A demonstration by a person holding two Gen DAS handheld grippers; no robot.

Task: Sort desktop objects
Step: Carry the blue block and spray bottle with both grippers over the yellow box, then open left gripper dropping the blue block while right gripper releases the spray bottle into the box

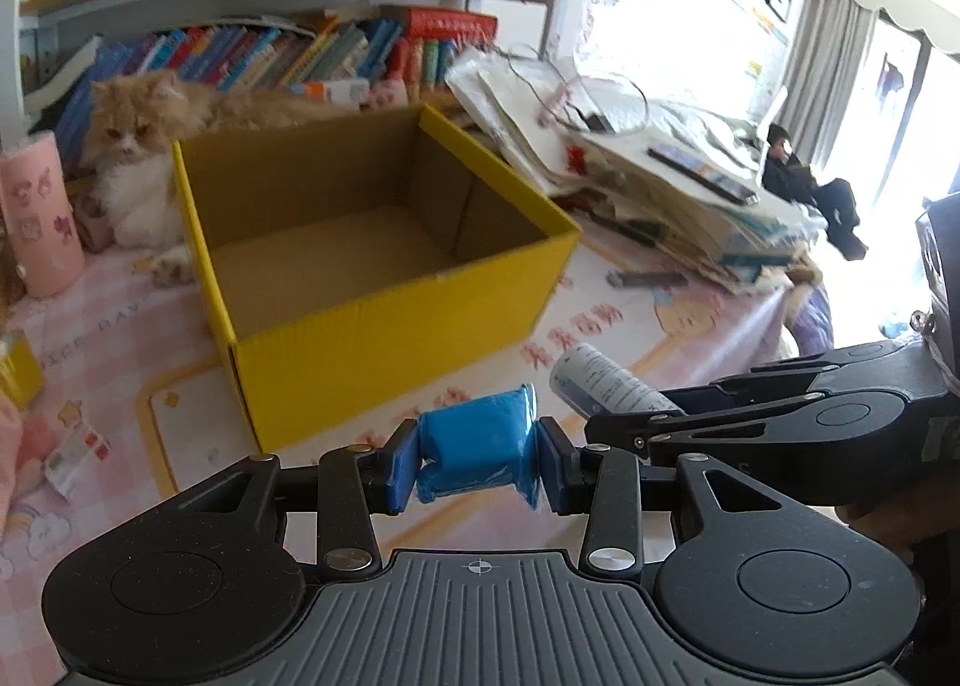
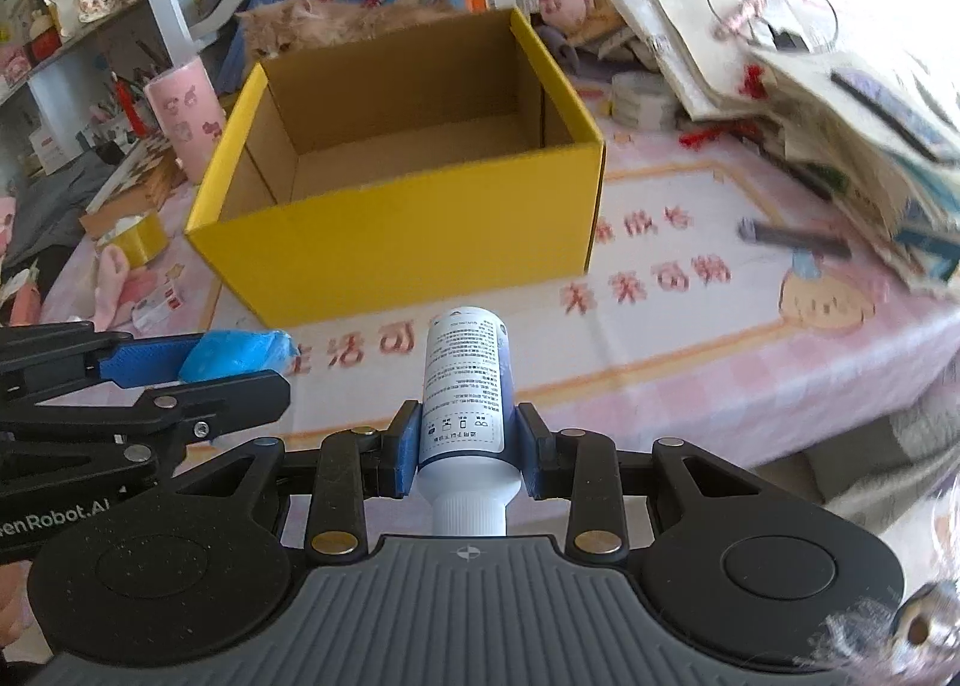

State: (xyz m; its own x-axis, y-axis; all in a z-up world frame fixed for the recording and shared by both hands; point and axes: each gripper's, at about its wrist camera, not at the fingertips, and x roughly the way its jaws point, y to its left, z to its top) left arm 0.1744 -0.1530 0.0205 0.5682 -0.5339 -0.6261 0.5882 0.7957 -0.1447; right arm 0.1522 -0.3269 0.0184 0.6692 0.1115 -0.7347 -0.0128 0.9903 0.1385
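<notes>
An empty yellow cardboard box [image 1: 384, 326] [image 2: 408, 230] stands open on the pink tablecloth. My left gripper [image 1: 477, 461] is shut on a blue plastic packet [image 1: 480, 452], held above the cloth in front of the box; the packet also shows in the right wrist view [image 2: 234, 355]. My right gripper [image 2: 467, 449] is shut on a white bottle [image 2: 465, 380] with printed text, its cap toward the camera, held in front of the box. The bottle also shows in the left wrist view [image 1: 606, 383], to the right of the packet.
An orange and white cat [image 1: 135, 158] lies behind the box. A pink cup [image 1: 36, 218] stands at the left. A stack of books and papers [image 1: 654, 170] fills the right side. A grey pen [image 2: 792, 239] lies on the cloth. Bookshelves stand behind.
</notes>
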